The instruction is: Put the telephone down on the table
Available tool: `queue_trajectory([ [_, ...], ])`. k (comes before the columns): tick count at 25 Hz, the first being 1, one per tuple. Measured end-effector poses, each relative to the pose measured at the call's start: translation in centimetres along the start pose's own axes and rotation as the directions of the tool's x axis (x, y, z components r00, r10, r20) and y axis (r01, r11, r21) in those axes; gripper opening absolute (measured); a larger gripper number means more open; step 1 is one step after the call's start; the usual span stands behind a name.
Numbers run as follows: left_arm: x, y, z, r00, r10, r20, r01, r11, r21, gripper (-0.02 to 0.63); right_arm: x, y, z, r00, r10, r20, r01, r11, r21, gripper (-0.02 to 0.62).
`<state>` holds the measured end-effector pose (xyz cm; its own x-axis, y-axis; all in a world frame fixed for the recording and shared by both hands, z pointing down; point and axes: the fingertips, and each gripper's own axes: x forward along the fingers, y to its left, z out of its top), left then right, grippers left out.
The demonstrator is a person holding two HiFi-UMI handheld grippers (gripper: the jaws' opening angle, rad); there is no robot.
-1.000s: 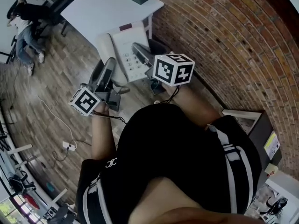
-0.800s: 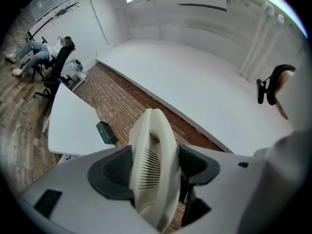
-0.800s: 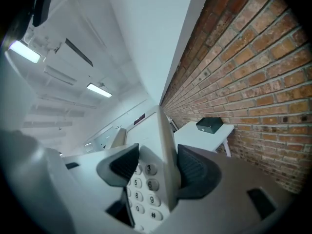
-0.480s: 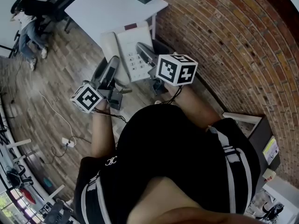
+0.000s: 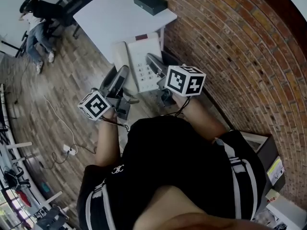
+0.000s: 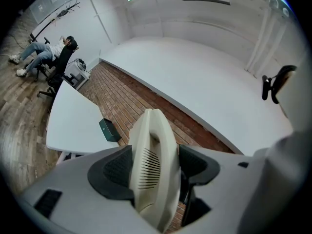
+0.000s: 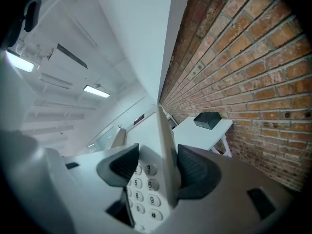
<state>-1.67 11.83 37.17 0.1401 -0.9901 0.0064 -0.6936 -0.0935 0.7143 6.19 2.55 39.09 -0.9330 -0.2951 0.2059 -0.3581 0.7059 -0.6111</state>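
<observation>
A white telephone [image 5: 142, 61] with a keypad hangs in the air just short of the white table [image 5: 108, 14], carried between both grippers. My left gripper [image 5: 118, 80] is shut on the cream handset [image 6: 151, 165] at the phone's left side, its grille facing the camera. My right gripper [image 5: 154, 67] is shut on the right edge of the phone's base [image 7: 165, 160], with the number keys [image 7: 146, 189] showing beside the left pad. The white table [image 7: 201, 130] lies ahead in the right gripper view.
A black box [image 5: 150, 2] lies at the table's far end, also the black box [image 6: 109, 129]. A brick wall [image 5: 230, 47] runs along the right. Wood floor [image 5: 62, 95] with a cable lies at left. A person sits on a chair [image 5: 37, 14] far left.
The phone stays held by both grippers. More of the table and the black box has come into view, and the whole scene has shifted slightly down and right.
</observation>
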Motion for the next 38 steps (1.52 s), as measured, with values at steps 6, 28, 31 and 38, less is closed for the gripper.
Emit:
queue_trajectory([
  [6, 0.3, 0.7, -0.5, 1.0, 0.02, -0.013, -0.02, 1.0, -0.005, 0.302, 0.5, -0.8, -0.5, 1.0, 0.002, -0.026, -0.001, 1.0, 0.018, 0.221],
  [28, 7.6, 6.8, 3.4, 0.997, -0.027, -0.07, 0.026, 1.0, -0.011, 0.302, 8.1, -5.3, 2.9, 0.998, -0.054, -0.013, 0.055, 0.997, 0.06, 0.221],
  [31, 10.2, 9.0, 5.0, 0.996, -0.024, -0.086, 0.023, 1.0, -0.02, 0.302, 11.1, -6.9, 4.2, 0.998, -0.068, -0.016, 0.069, 0.995, 0.075, 0.221],
  [38, 13.5, 12.8, 8.5, 0.993, -0.03, -0.117, 0.025, 0.999, -0.045, 0.301, 15.8, -8.1, 7.0, 0.993, -0.119, -0.019, 0.12, 0.99, 0.073, 0.221],
])
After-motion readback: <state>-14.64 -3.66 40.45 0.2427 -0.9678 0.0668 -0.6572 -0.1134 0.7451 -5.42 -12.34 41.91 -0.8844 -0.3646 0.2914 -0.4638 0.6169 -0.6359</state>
